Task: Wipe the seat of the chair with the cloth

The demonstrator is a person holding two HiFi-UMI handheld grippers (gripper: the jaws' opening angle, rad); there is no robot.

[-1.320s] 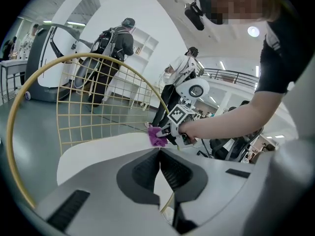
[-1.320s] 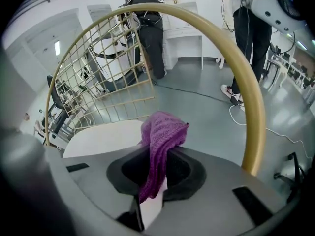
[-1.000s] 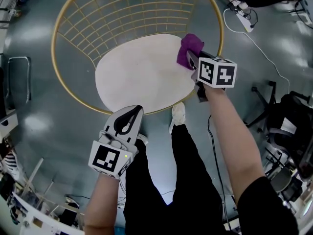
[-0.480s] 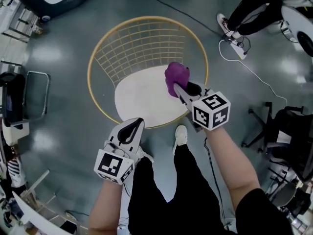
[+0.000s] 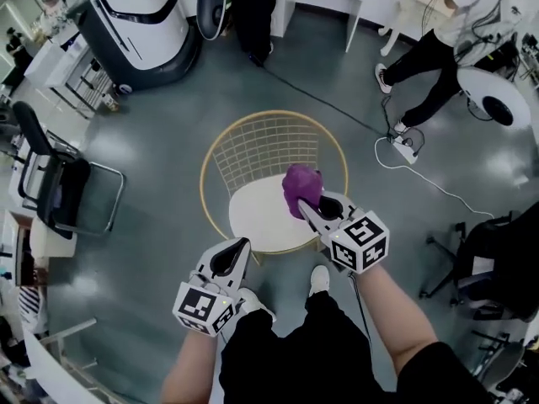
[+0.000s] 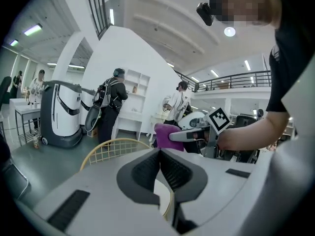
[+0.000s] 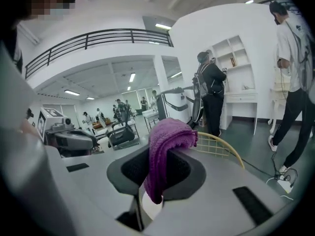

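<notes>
Overhead, the purple cloth (image 5: 301,188) is clamped in the right gripper (image 5: 308,209) above the chair's white seat (image 5: 259,223).
The cloth is pinched between the jaws with a fold draped over them and an end hanging below; it is held over the seat's right rear edge, close to the gold wire backrest (image 5: 253,154), and appears lifted clear of the seat. The left gripper (image 5: 243,244) is kept just outside the seat's front edge, jaws pressed together with nothing between them. A white shoe (image 5: 318,280) is seen near the front rim. Bare grey floor (image 5: 160,234) is left open around the chair: a black office chair (image 5: 59,183) is well apart at the left, and a cable with its power strip (image 5: 406,148) well apart at the right.
</notes>
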